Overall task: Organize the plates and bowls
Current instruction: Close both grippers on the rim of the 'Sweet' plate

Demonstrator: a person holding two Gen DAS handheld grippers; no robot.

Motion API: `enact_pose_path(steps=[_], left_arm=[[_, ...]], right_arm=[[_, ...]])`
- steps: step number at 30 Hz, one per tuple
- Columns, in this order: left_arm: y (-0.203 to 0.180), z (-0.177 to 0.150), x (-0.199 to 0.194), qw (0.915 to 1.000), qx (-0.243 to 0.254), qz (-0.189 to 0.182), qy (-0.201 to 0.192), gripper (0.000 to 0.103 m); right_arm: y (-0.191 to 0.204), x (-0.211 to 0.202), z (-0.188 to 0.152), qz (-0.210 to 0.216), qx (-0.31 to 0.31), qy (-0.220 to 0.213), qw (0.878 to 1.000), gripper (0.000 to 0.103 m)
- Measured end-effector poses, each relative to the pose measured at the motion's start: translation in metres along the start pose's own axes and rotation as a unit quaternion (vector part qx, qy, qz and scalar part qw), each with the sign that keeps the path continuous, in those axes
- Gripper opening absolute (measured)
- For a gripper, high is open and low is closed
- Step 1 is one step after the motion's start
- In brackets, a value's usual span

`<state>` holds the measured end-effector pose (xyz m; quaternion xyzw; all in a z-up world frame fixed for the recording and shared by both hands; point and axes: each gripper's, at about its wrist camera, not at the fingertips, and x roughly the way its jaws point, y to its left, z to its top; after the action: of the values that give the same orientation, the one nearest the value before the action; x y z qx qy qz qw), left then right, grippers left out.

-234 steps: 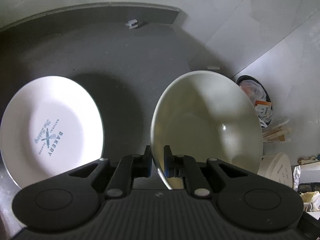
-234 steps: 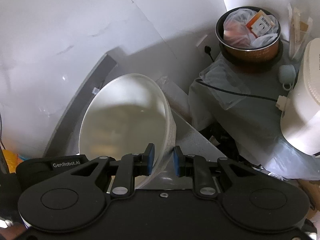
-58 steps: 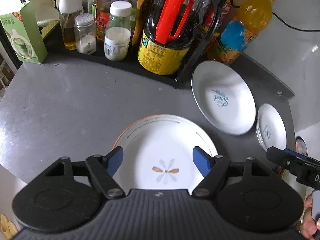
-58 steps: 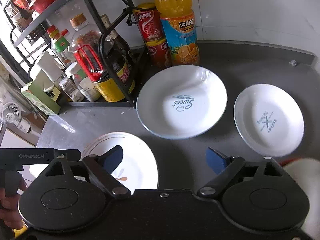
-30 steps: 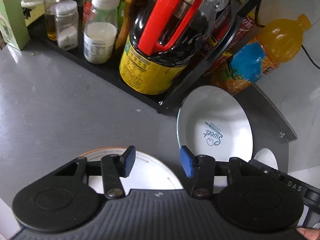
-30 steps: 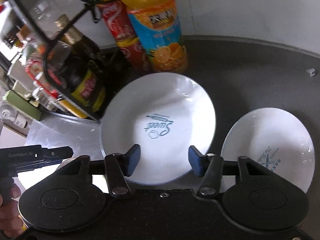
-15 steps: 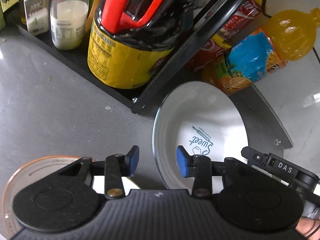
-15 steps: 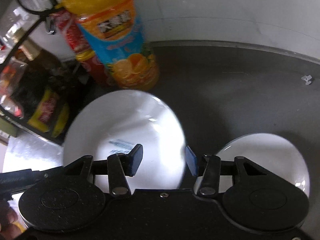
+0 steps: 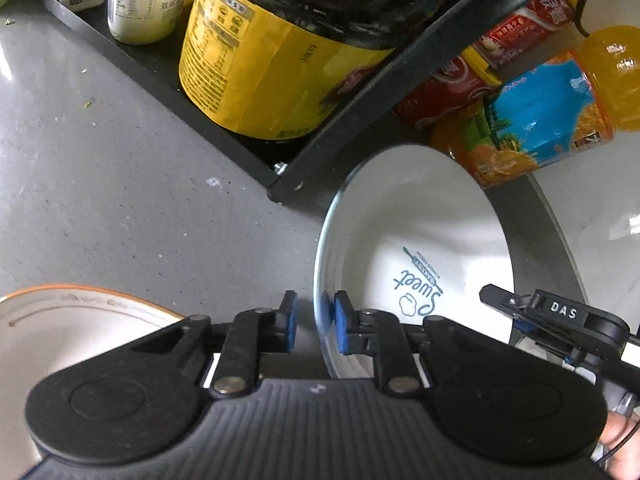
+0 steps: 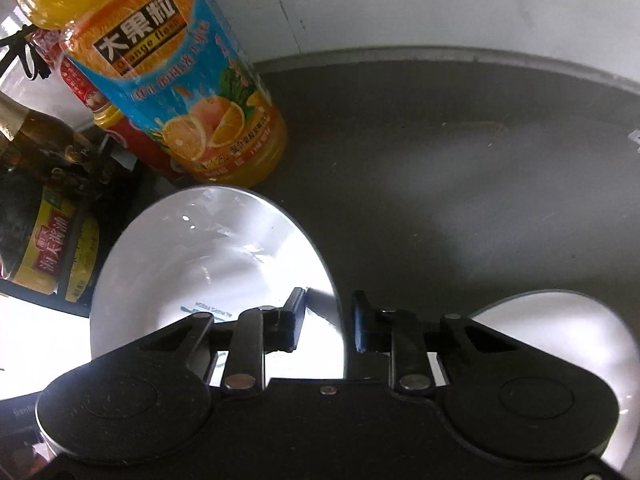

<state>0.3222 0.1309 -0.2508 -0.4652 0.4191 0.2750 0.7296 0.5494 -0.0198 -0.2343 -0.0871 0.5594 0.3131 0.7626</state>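
1. Presently, the left gripper (image 9: 313, 328) is straddling the near-left rim of the "Sweet" plate (image 9: 420, 248); its jaws are standing a narrow gap apart with the rim between them, the right pad against the rim and the left pad just clear, so the grip is judged not yet made.
2. Meanwhile the right gripper (image 10: 329, 320) is bracketing the opposite rim of the same plate (image 10: 192, 256), its jaws likewise parted on either side of the edge and not pinching.
3. That plate is resting on the grey countertop (image 9: 120, 200), just in front of the black rack (image 9: 360, 92) and close beside the orange juice bottle (image 10: 176, 80).
4. Progress is being judged as early to middling: three plates are lying separately on the counter, unstacked. The orange-rimmed plate (image 9: 60, 328) is sitting to the left, and the small plate (image 10: 560, 320) to the right.
5. Remaining work appears to be closing on the "Sweet" plate, lifting it with both tools, and stacking the plates together.
6. No bowl is showing in either view, so their status cannot be told.
7. Both neighbouring plates are being cut off by the gripper bodies; glare is washing out the plate's print in the right wrist view, and the plate's near edge is hiding beneath the tools.
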Motion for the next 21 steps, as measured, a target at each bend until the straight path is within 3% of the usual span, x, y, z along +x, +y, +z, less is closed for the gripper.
enact_pose_path(steps=[3,9,21], left_arm=[[0.003,-0.002,0.004,0.9994,-0.029,-0.015,0.012,0.009],[0.002,-0.003,0.002,0.9992,-0.038,-0.012,0.010,0.009],[0.006,0.002,-0.025,0.9995,-0.025,-0.015,-0.012,0.008]], right_arm=[[0.002,0.001,-0.001,-0.001,-0.012,-0.005,1.000,0.023],[0.000,-0.003,-0.003,0.012,-0.012,0.000,1.000,0.019],[-0.002,-0.046,-0.013,0.055,-0.010,-0.039,0.998,0.007]])
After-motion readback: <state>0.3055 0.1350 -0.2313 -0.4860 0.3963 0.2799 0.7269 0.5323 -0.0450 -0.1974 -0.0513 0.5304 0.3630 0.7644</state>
